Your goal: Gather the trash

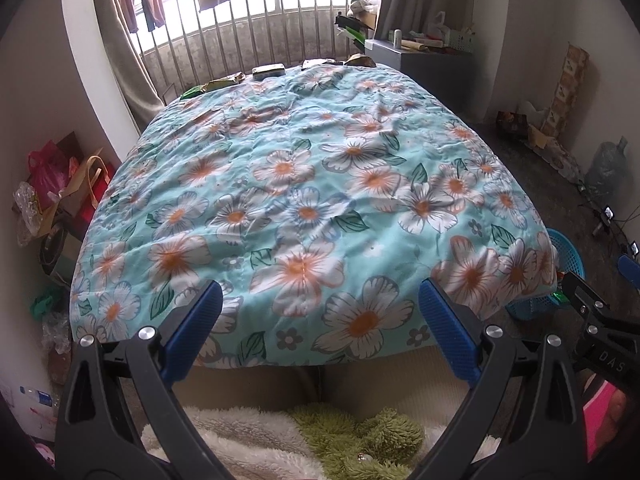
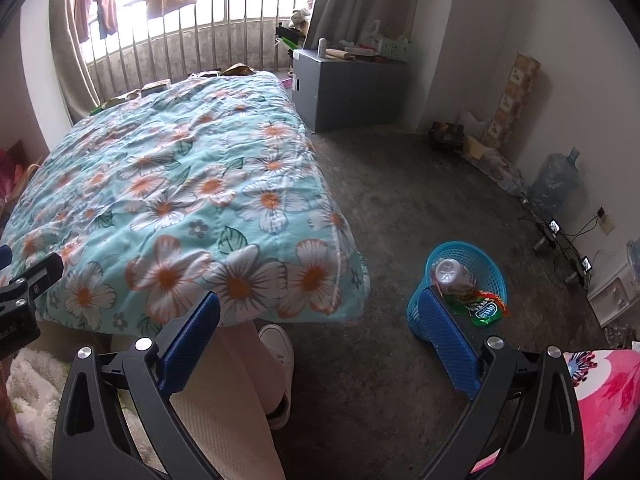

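Left gripper (image 1: 320,304): hovering over the near edge of the bed, jaws spread wide, nothing between the blue pads (image 1: 198,312).
Right gripper (image 2: 320,316): hanging past the bed's near right corner, jaws also spread wide and gripping nothing; its right pad (image 2: 448,332) is overlapping the basket in view.
Bed: a quilt (image 1: 304,184) with white and orange flowers on pale blue is covering it and drooping over the near edge.
Trash on bed: several wrappers are lying along the far edge by the railing, well apart from both grippers: a green one (image 1: 196,90), a yellowish one (image 1: 230,79), a flat packet (image 1: 269,71) and a brown one (image 1: 360,60).
Basket (image 2: 496,280): blue, mesh-walled, sitting on the grey floor (image 2: 400,200) just right of the bed's near corner.
Trash in basket: a clear bottle (image 2: 450,272) is lying inside, and a green and red wrapper (image 2: 482,308) is sticking over the near rim.
Person: a leg in pale trousers and a white shoe (image 2: 278,350) are showing below the right gripper.
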Tool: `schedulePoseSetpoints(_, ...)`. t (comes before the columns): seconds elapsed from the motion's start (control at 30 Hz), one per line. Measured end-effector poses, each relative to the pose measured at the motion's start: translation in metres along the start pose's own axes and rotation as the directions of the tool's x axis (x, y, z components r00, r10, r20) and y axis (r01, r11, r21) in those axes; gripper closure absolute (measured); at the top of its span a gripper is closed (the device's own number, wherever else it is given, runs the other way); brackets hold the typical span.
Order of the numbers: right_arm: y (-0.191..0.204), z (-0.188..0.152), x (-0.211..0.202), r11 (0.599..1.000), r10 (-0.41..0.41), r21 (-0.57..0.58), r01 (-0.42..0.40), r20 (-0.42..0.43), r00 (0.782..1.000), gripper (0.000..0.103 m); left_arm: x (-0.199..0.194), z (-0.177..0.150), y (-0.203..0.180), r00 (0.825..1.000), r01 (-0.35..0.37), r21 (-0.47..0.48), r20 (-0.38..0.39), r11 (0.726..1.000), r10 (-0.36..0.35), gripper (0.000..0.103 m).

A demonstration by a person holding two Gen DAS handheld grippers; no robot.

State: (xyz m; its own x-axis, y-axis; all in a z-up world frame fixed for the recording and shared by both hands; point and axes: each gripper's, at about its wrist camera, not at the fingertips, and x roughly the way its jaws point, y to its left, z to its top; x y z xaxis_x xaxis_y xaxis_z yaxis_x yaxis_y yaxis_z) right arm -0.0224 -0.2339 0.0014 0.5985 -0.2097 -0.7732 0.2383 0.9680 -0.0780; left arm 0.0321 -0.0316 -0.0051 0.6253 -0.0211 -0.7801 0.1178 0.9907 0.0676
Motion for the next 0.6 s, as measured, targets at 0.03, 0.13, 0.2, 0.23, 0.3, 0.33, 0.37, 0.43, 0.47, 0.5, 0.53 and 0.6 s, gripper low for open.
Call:
schedulePoseSetpoints(0.03, -0.0015, -0.0002, 0.0011, 1.0, 0.001, 0.003, -0.001, -0.004, 1.0, 0.007, 0.0, 0.0, -0.001, 1.0, -0.002, 0.003, 0.0, 1.0, 0.002, 0.009)
schedulePoseSetpoints(0.13, -0.0051, -0.0011, 0.0038, 1.0, 0.001, 0.014, -0.001, -0.012, 1.0, 0.007, 0.0003, 0.0, -0.0027, 1.0, -0.004, 0.008, 0.0, 1.0, 0.004, 0.009)
schedulePoseSetpoints(0.2, -0.0062, -0.002, 0.0045, 1.0, 0.002, 0.016, -0.002, -0.014, 1.0, 0.007, 0.0006, -0.0001, -0.0032, 1.0, -0.004, 0.008, -0.002, 1.0, 0.004, 0.009)
schedulePoseSetpoints(0.23, -0.0068, -0.0024, 0.0045, 1.0, 0.002, 0.016, -0.002, -0.014, 1.0, 0.007, 0.0006, -0.0002, -0.0034, 1.0, -0.004, 0.008, -0.002, 1.0, 0.004, 0.009)
schedulePoseSetpoints(0.3, -0.0071, -0.0026, 0.0049, 1.0, 0.002, 0.014, -0.002, -0.014, 1.0, 0.007, 0.0005, -0.0002, -0.0036, 1.0, -0.004, 0.007, -0.002, 1.0, 0.004, 0.009)
schedulePoseSetpoints(0.33, -0.0071, -0.0029, 0.0053, 1.0, 0.003, 0.014, -0.002, -0.014, 1.0, 0.007, 0.0013, -0.0002, -0.0037, 1.0, -0.002, 0.008, -0.006, 1.0, 0.002, 0.009)
schedulePoseSetpoints(0.37, -0.0073, -0.0031, 0.0056, 1.0, 0.004, 0.013, -0.003, -0.014, 1.0, 0.007, 0.0022, -0.0005, -0.0045, 1.0, 0.0, 0.009, -0.014, 1.0, 0.0, 0.009)
schedulePoseSetpoints(0.43, -0.0072, -0.0036, 0.0062, 1.0, 0.005, 0.013, -0.005, -0.016, 1.0, 0.007, 0.0044, -0.0009, -0.0049, 1.0, 0.001, 0.011, -0.023, 1.0, -0.001, 0.009)
schedulePoseSetpoints(0.47, -0.0072, -0.0036, 0.0066, 1.0, 0.005, 0.013, -0.005, -0.016, 1.0, 0.007, 0.0049, -0.0013, -0.0052, 1.0, 0.001, 0.012, -0.025, 1.0, -0.001, 0.009)
schedulePoseSetpoints(0.5, -0.0072, -0.0037, 0.0067, 1.0, 0.006, 0.013, -0.006, -0.016, 1.0, 0.007, 0.0054, -0.0013, -0.0051, 1.0, 0.001, 0.013, -0.025, 1.0, 0.0, 0.009)
schedulePoseSetpoints(0.53, -0.0072, -0.0038, 0.0069, 1.0, 0.006, 0.014, -0.006, -0.017, 1.0, 0.007, 0.0049, -0.0016, -0.0054, 1.0, -0.001, 0.014, -0.025, 1.0, 0.001, 0.009)
schedulePoseSetpoints(0.6, -0.0074, -0.0041, 0.0074, 1.0, 0.006, 0.015, -0.006, -0.019, 1.0, 0.007, 0.005, -0.0016, -0.0052, 1.0, 0.0, 0.012, -0.021, 1.0, 0.0, 0.009)
